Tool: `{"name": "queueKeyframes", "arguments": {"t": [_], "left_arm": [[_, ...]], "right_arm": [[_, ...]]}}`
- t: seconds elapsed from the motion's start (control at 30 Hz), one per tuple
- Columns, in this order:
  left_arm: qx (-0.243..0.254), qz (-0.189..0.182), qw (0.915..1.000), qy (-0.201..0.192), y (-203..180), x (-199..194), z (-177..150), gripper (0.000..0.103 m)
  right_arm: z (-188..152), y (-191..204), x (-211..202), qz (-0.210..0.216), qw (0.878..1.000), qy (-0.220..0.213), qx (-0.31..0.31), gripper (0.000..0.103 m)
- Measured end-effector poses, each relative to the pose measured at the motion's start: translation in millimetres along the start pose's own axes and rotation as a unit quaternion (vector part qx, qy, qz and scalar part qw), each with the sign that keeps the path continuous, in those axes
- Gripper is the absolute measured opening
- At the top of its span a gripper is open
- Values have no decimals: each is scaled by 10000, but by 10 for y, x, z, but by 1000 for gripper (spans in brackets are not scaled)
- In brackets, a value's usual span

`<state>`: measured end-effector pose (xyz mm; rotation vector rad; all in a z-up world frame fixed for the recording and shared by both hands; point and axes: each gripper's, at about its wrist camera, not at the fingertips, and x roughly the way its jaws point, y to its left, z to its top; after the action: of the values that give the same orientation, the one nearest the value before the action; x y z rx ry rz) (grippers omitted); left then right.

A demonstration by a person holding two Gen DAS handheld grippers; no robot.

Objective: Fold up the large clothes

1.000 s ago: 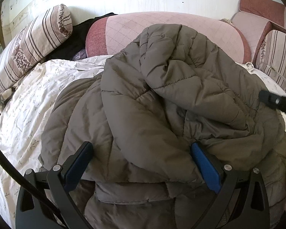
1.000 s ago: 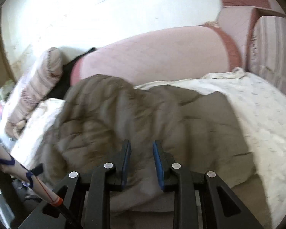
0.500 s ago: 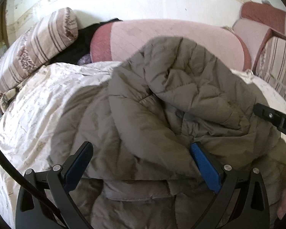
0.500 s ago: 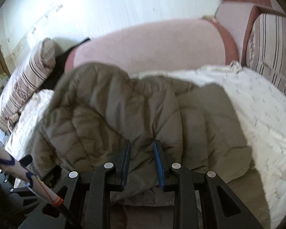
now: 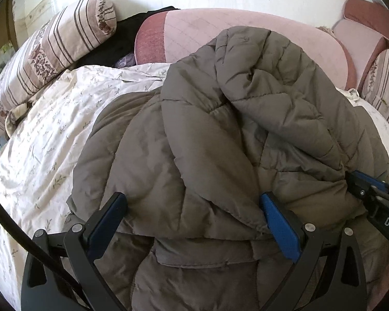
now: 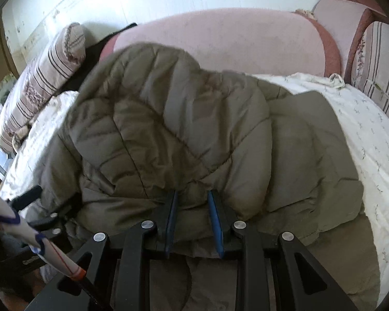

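Note:
A grey-brown quilted jacket (image 5: 220,129) lies bunched on the bed, its upper part folded over the lower. My left gripper (image 5: 194,207) is open wide at the near hem, with a thick fold of the jacket lying between its blue pads (image 5: 280,230). My right gripper (image 6: 192,202) is shut on the jacket (image 6: 168,129), pinching a fold of its near edge between narrow-set pads. In the left wrist view the right gripper (image 5: 365,184) grips the jacket's right edge. The left gripper's dark fingers (image 6: 39,202) show at the left of the right wrist view.
The bed wears a white flowered sheet (image 5: 51,142). A striped bolster pillow (image 5: 51,51) and a black garment (image 5: 116,41) lie at the back left. A pink padded back (image 5: 246,26) runs behind, with a striped cushion (image 5: 383,83) at right. A black cable (image 5: 13,233) crosses the lower left.
My right gripper has sunk and moved forward with the jacket fold in it, laying the upper layer lower over the rest. The left gripper has hardly moved.

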<state>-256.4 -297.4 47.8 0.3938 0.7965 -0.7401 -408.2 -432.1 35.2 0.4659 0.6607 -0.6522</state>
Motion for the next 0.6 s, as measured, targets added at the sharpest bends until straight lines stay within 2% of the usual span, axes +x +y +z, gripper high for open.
{"name": "queueKeyframes", "arguments": {"t": [0.17, 0.33, 0.6], "left_arm": [[-90, -46, 9999, -28, 10, -50, -1, 102], [-149, -132, 9996, -206, 14, -275, 9, 102], [101, 192, 9968, -767, 1, -698, -44, 102]], "right_arm": [[9, -6, 12, -2, 10000, -29, 43, 27], [43, 28, -228, 86, 9993, -329, 124, 27], [-4, 171, -645, 233, 9978, -606, 152, 27]]}}
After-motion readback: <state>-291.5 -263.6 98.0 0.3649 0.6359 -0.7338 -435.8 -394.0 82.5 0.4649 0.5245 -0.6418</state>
